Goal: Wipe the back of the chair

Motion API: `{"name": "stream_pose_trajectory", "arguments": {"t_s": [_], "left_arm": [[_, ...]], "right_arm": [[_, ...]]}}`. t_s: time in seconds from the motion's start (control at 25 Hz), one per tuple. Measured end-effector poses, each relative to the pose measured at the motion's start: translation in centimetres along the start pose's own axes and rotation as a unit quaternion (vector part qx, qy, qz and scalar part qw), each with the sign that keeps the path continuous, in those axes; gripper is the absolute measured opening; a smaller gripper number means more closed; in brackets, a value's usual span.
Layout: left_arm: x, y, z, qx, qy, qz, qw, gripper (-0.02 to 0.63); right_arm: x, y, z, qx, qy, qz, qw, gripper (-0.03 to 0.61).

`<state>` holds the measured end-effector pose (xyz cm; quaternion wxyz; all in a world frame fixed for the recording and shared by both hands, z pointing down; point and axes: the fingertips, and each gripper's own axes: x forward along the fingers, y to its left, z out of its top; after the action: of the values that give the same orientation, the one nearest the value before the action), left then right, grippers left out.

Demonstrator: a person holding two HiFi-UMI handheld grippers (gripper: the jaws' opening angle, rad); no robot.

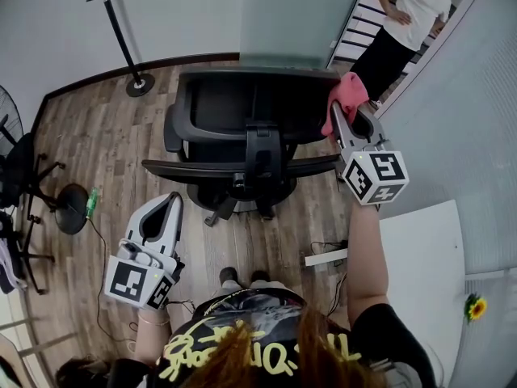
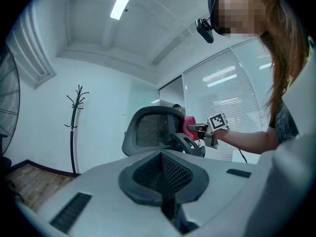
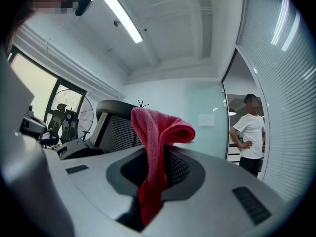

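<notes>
Pink cloth is the first thing you spot in the head view, pinched in the right gripper up at the right end of the chair back's top edge. Can't tell if it's actually touching the frame or just beside it. The chair is black mesh, with its back side facing the person. The left gripper hangs low and to the left over the wood floor, well apart from the chair, and looks empty. A coat stand is in the far corner, and a bystander in a white shirt is near the glass wall.

Left gripper view: the jaws are pressed together with nothing between them. Past them you see the chair, with the cloth at its right edge and the right gripper coming in from that side. The coat stand is off to the left.

Right gripper view: the jaws are clamped on the cloth at. It sticks up, flops over at the top, and a tail hangs down. The chair sits just behind it, and the bystander is on the right.
</notes>
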<state>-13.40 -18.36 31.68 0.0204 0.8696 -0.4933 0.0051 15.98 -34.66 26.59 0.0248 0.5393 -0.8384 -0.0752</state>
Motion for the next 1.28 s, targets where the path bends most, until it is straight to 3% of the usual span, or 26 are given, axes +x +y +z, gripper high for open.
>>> {"name": "stream_pose_trajectory", "arguments": {"t_s": [0.76,1.28], "left_arm": [[-0.3,0.8,-0.4,0.002,0.001,-0.023,0.9997,-0.005],[-1.5,2.8,-0.3,-0.001,-0.008,-0.017,0.9998,-0.005]], "right_arm": [[-0.4,5.9,5.7,-0.066,-0.047,0.015,0.997,0.06],[0.5,10.5,8.2,-0.107,-0.033,0.035,0.993,0.06]]}}
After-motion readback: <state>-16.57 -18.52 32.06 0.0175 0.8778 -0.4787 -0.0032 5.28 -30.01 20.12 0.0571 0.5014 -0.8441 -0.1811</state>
